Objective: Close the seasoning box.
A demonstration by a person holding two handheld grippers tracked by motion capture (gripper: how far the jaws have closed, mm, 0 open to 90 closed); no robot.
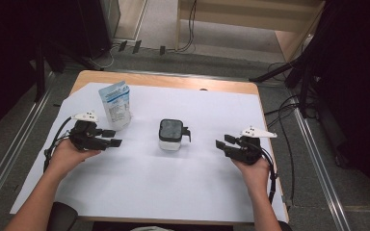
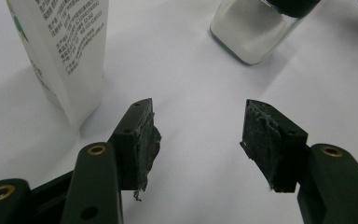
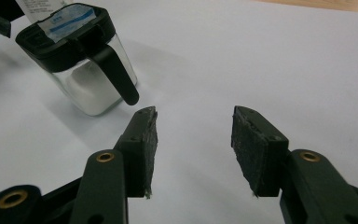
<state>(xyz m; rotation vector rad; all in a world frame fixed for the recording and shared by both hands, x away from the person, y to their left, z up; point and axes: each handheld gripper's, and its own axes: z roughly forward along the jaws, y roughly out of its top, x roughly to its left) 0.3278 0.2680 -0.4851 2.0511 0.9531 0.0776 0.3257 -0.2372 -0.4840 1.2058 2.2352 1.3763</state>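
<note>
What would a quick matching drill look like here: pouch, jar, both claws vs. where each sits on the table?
Things:
1. pouch
2. jar
3. left claw
4. right claw

Places:
A. middle of the white sheet, black lid on, white powder inside
B. right side, open, empty
C. standing upright at the far left
D. left side, open, just in front of the pouch

Pairs: 1-C, 2-A, 3-D, 4-B
</note>
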